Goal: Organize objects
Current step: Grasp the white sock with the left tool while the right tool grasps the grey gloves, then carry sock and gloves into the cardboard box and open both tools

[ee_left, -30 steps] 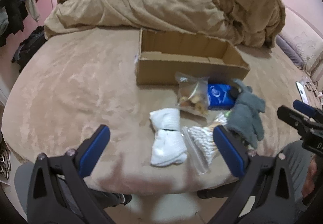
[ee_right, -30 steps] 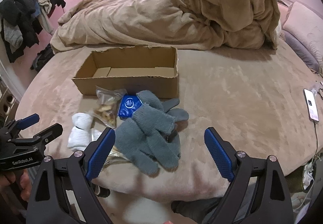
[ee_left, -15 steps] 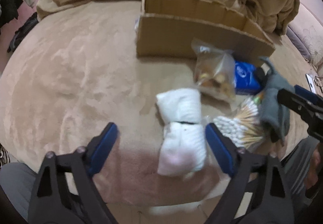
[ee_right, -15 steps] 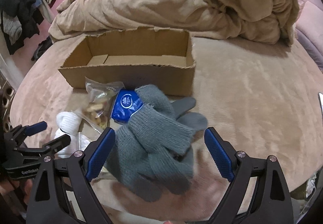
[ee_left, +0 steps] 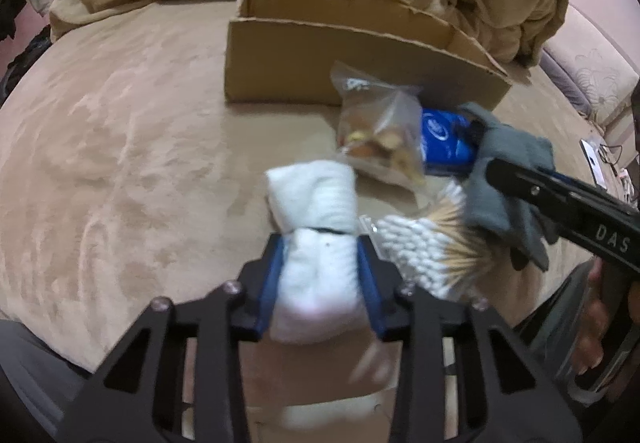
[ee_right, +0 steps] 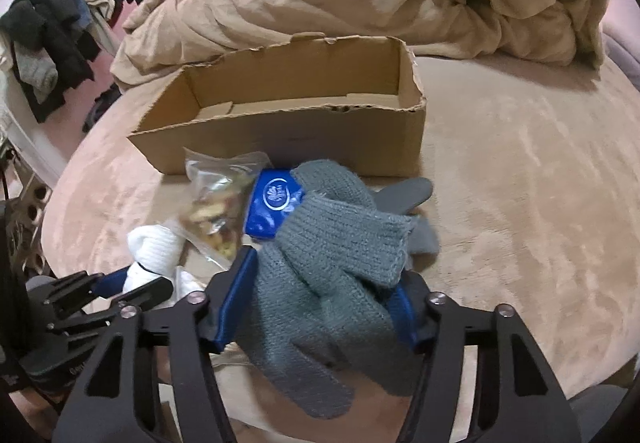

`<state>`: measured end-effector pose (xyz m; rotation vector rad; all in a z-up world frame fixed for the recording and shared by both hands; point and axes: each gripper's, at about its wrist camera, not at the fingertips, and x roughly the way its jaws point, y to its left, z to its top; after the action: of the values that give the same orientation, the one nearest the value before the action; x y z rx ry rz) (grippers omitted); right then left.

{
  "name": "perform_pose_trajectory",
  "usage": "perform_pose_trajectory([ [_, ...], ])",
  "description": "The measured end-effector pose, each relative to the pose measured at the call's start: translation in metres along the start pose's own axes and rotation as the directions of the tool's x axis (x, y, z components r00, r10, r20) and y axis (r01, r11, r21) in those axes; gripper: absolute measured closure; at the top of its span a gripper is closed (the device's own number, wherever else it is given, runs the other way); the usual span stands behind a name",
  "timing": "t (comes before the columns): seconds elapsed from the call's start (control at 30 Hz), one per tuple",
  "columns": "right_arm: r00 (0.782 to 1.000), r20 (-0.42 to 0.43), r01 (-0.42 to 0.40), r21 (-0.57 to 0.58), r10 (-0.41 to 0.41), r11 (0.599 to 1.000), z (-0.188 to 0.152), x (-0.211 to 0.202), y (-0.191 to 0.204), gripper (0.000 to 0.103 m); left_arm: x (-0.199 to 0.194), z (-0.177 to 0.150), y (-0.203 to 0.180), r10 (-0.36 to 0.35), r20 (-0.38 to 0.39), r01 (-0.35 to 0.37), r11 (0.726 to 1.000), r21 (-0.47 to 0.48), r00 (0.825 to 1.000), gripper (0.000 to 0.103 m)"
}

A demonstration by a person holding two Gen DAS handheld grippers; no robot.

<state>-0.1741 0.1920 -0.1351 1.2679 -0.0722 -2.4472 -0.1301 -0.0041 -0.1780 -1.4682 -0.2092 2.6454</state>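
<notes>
At the lower centre of both wrist views, each pair of tongs is closing on a soft item: the left tongs (ee_left: 320,275) pinch the rolled white socks (ee_left: 316,239), the right tongs (ee_right: 316,307) squeeze the grey knitted gloves (ee_right: 332,275). The pick-up step looks underway; next, both likely lift toward the open brown cardboard box (ee_right: 280,131) at upper centre.
</notes>
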Motion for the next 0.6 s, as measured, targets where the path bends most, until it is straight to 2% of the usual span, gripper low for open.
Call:
perform_pose_trajectory([
  [0.13, 1.0, 0.018, -0.019, -0.004, 0.019, 1.0, -0.002, -0.006, 0.002, 0.052, -0.007, 0.0, 0.002, -0.002, 0.014, 0.002, 1.0, -0.007, 1.0, 0.069],
  [0.23, 1.0, 0.027, -0.012, -0.01, 0.012, 1.0, -0.002, -0.013, 0.003, 0.055, -0.019, 0.0, 0.001, -0.006, 0.033, 0.006, 1.0, 0.0, 0.999, 0.069],
  [0.37, 0.998, 0.056, 0.007, -0.022, -0.006, 1.0, -0.003, -0.028, 0.004, 0.056, -0.035, 0.004, -0.007, -0.017, 0.064, 0.017, 1.0, 0.003, 0.998, 0.07],
  [0.6, 0.992, 0.126, 0.03, -0.035, -0.026, 0.999, 0.006, -0.065, 0.003, 0.056, -0.078, 0.019, -0.013, 0.011, 0.148, -0.016, 0.999, 0.034, 0.989, 0.07],
])
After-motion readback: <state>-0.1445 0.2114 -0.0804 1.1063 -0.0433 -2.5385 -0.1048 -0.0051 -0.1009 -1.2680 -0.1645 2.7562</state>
